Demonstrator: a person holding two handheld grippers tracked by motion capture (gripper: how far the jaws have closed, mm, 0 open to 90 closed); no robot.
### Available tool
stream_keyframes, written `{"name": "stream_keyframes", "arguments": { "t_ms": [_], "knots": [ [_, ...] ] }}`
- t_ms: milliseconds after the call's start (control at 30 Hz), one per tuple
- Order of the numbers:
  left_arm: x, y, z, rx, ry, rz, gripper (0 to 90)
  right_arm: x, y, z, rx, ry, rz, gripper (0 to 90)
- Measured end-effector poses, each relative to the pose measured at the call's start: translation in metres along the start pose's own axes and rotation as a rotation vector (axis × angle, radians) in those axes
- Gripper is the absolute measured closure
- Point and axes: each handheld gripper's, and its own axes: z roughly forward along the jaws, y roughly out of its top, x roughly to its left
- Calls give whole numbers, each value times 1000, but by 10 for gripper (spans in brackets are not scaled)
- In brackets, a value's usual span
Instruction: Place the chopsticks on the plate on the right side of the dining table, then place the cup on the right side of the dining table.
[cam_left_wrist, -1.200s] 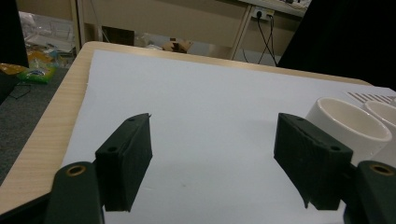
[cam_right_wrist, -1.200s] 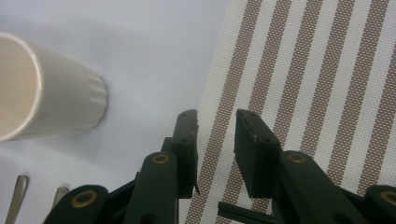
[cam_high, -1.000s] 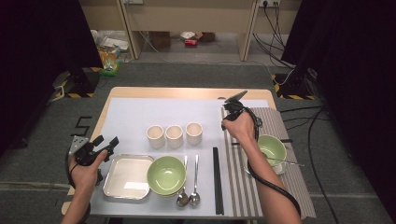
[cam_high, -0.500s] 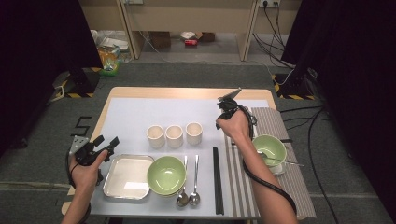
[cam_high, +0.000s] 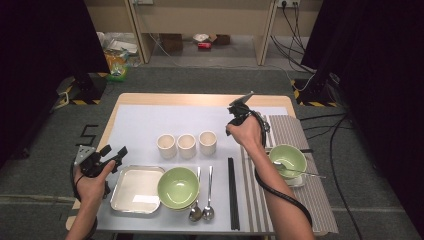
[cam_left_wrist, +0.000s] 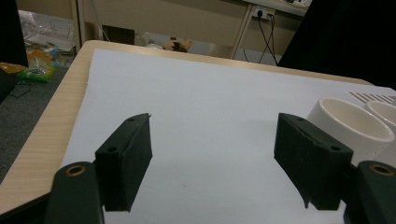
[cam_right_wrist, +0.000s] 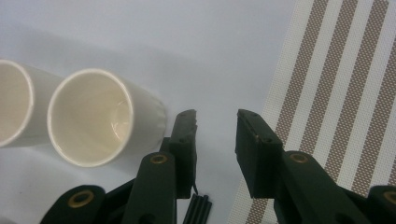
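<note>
Right gripper (cam_right_wrist: 215, 128), jaws just opening and empty, poised beside the nearest white ceramic cup (cam_right_wrist: 100, 123), apparently lining up to grasp it; left gripper (cam_left_wrist: 212, 158) idle, jaws apart.

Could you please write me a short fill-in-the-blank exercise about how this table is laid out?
1. The row of white cups holds ____ cups.
2. Beside the metal tray stands a bowl coloured ____.
3. Between that bowl and the black chopsticks lie two ____.
4. The right gripper hovers with nothing between its jaws, beside the ____ placemat.

Missing words: three; green; spoons; striped
</note>
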Motion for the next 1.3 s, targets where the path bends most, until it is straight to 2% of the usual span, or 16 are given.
{"name": "stream_keyframes", "arguments": {
  "t_ms": [700, 1300],
  "knots": [
    [-1, 0, 1, 6, -5, 8, 266, 6, 6, -6, -30, 26, 5, 689],
    [-1, 1, 0, 3, 3, 10, 266, 11, 10, -6, -23, 46, 4, 687]
  ]
}}
